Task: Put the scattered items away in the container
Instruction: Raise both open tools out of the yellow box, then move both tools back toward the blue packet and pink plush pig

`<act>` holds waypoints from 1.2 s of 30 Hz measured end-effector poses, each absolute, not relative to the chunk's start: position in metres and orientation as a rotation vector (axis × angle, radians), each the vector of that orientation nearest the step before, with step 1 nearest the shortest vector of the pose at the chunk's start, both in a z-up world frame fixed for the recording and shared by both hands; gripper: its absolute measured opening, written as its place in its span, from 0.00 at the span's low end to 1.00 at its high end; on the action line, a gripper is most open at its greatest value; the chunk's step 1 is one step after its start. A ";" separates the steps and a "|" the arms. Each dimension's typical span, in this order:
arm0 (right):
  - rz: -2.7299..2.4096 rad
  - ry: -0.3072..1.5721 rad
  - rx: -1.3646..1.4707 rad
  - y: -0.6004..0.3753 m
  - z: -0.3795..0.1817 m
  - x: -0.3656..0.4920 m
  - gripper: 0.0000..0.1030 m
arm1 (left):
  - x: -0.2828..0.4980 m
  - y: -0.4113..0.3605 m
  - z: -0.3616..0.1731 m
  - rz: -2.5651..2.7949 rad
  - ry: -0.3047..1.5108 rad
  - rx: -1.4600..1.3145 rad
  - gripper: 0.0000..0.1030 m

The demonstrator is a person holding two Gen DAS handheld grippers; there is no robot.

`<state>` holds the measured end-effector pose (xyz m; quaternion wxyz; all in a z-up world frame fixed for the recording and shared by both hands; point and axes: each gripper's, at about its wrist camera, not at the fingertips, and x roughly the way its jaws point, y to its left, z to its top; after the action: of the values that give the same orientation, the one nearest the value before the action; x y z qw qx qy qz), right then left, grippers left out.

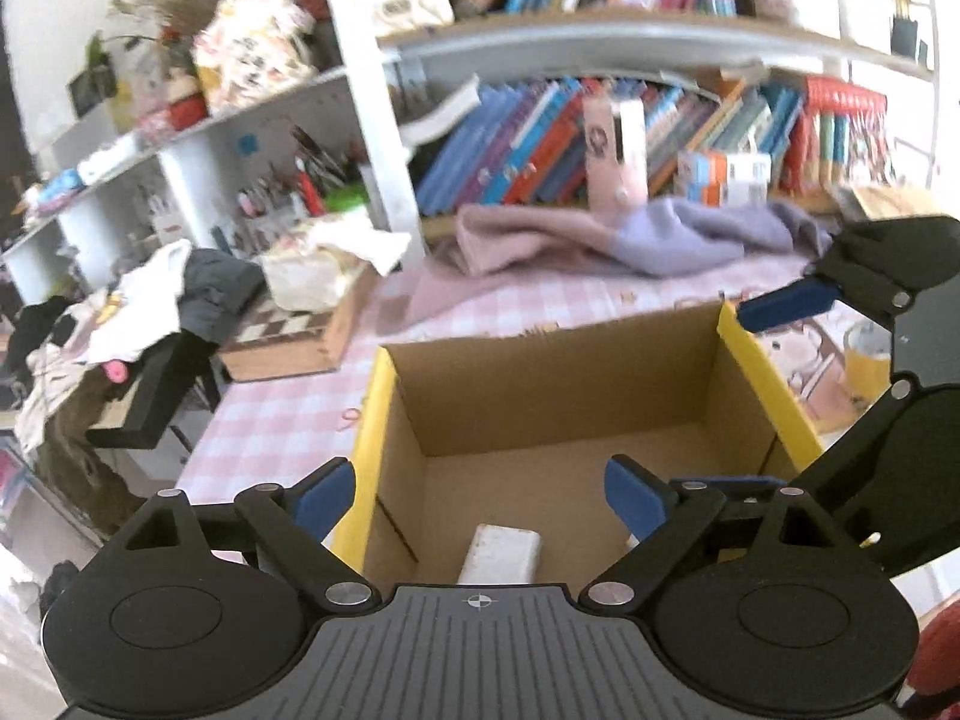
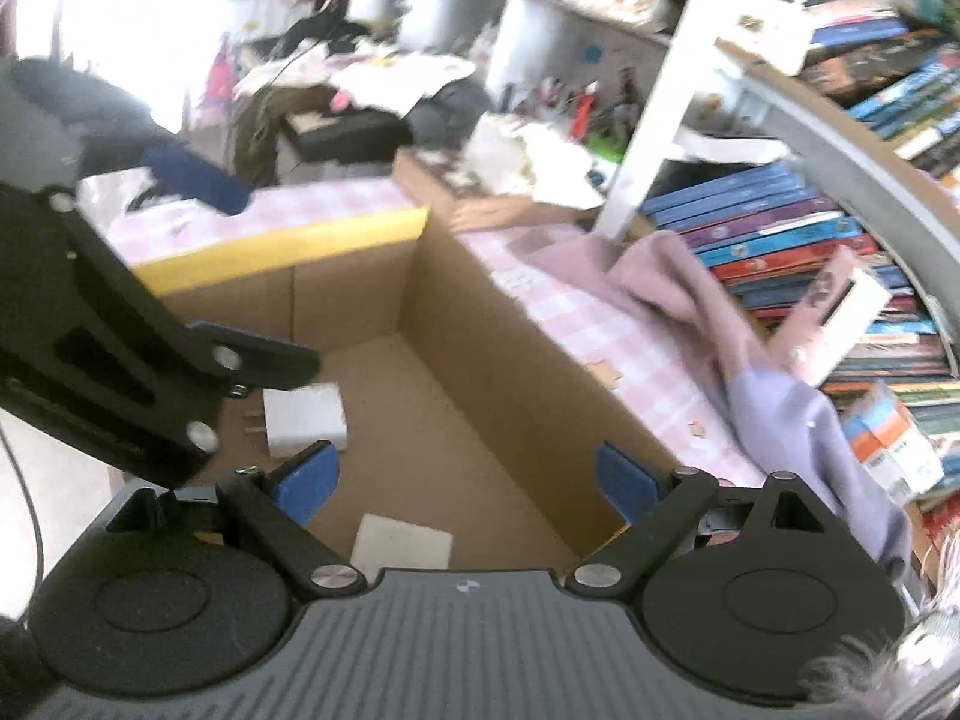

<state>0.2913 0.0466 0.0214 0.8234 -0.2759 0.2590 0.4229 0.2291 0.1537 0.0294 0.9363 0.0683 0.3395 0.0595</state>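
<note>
An open cardboard box (image 1: 564, 372) with yellow flaps stands on the pink checked tablecloth; it also shows in the right wrist view (image 2: 432, 312). A white charger block (image 1: 501, 552) lies on its floor, also in the right wrist view (image 2: 303, 417) with a flat white card (image 2: 402, 540) nearby. My left gripper (image 1: 480, 495) is open and empty above the box's left wall. My right gripper (image 2: 465, 477) is open and empty over the box; it shows at the right of the left wrist view (image 1: 840, 324). The left gripper's body shows at the left of the right wrist view (image 2: 120, 330).
A pink and lilac cloth (image 1: 630, 234) lies on the table behind the box, below shelves of books (image 1: 540, 144). A wooden chess box (image 1: 288, 336) sits at the left, beside a chair piled with clothes (image 1: 138, 312). A glass of orange drink (image 1: 867, 360) stands right of the box.
</note>
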 end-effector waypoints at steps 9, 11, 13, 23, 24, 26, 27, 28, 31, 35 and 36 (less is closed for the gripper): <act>0.829 0.445 -0.432 0.020 0.043 0.246 0.90 | 0.173 0.158 0.053 0.219 0.556 0.032 0.90; 0.817 0.423 -0.398 0.015 0.047 0.235 0.90 | 0.160 0.158 0.057 0.232 0.531 0.030 0.90; 0.800 0.397 -0.363 0.010 0.051 0.223 0.90 | 0.146 0.158 0.059 0.248 0.508 0.029 0.91; 0.709 0.328 -0.240 -0.005 0.057 0.162 0.90 | 0.071 0.168 0.043 0.324 0.489 -0.114 0.93; 0.700 0.310 -0.242 -0.006 0.056 0.154 0.90 | 0.065 0.168 0.040 0.321 0.497 -0.120 0.93; 0.682 0.277 -0.245 -0.008 0.056 0.140 0.90 | 0.055 0.168 0.036 0.319 0.507 -0.117 0.93; 0.672 0.261 -0.246 -0.009 0.056 0.133 0.91 | 0.049 0.168 0.035 0.319 0.506 -0.115 0.93; 0.659 0.253 -0.249 -0.009 0.055 0.126 0.91 | 0.042 0.168 0.034 0.318 0.504 -0.112 0.93; 0.625 0.262 -0.256 -0.013 0.051 0.108 0.91 | 0.025 0.165 0.029 0.309 0.505 -0.105 0.94; 0.584 0.297 -0.252 -0.019 0.041 0.085 0.91 | 0.010 0.157 0.018 0.297 0.535 -0.079 0.94; 0.570 0.310 -0.257 -0.020 0.037 0.079 0.91 | 0.007 0.154 0.015 0.289 0.541 -0.070 0.94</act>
<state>0.0790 -0.0204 0.0370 0.9398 -0.1257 0.1519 0.2792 0.0068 0.1540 0.0154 0.9527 -0.0342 0.2665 0.1421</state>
